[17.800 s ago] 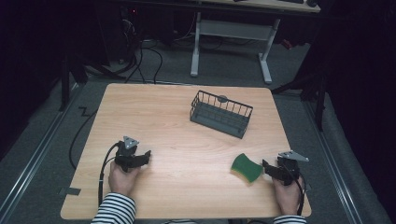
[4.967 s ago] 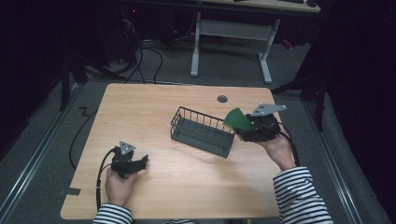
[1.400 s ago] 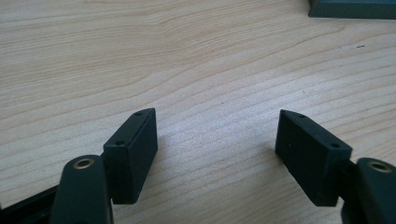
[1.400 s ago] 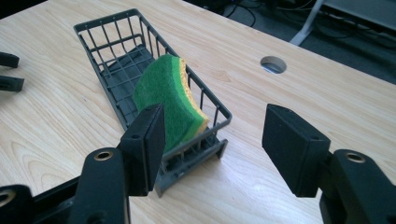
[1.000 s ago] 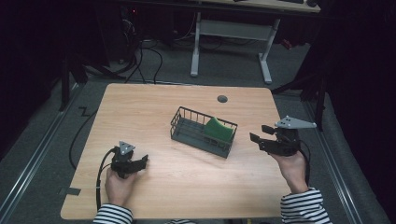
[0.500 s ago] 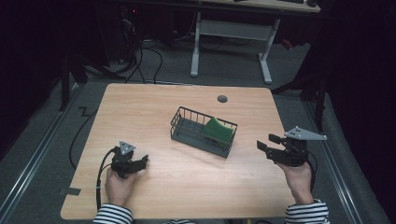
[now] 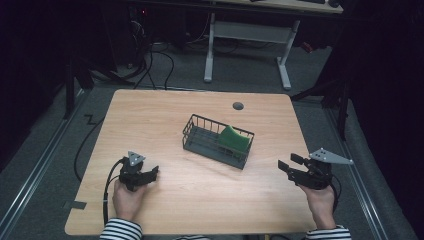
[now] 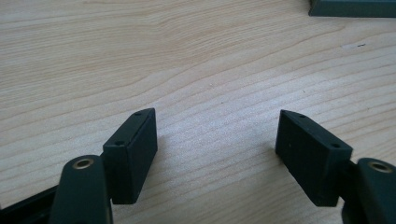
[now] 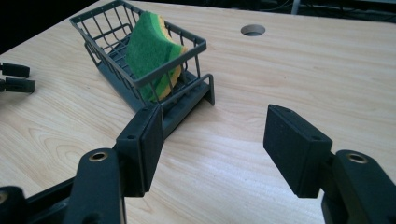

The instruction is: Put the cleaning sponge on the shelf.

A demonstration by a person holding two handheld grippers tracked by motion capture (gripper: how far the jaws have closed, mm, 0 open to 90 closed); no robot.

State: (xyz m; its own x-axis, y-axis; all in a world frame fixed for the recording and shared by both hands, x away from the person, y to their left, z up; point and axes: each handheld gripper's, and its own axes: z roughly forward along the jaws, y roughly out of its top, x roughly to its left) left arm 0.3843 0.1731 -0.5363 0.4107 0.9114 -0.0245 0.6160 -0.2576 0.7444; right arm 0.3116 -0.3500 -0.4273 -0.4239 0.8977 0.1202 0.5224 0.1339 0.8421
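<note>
Green sponge now leans inside the wire basket mid-frame; five seconds ago I carried it. My right gripper, jaws just widening and empty, has retreated lower right. Left gripper rests spread on the bench.

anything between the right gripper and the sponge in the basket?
Only the basket's own wire wall. The sponge leans inside the basket; the right gripper, jaws open and empty, faces that end across bare table. From above, nothing visible blocks it.

Lower part of the sponge behind the basket's wires; basket top-edge cropped.
</note>
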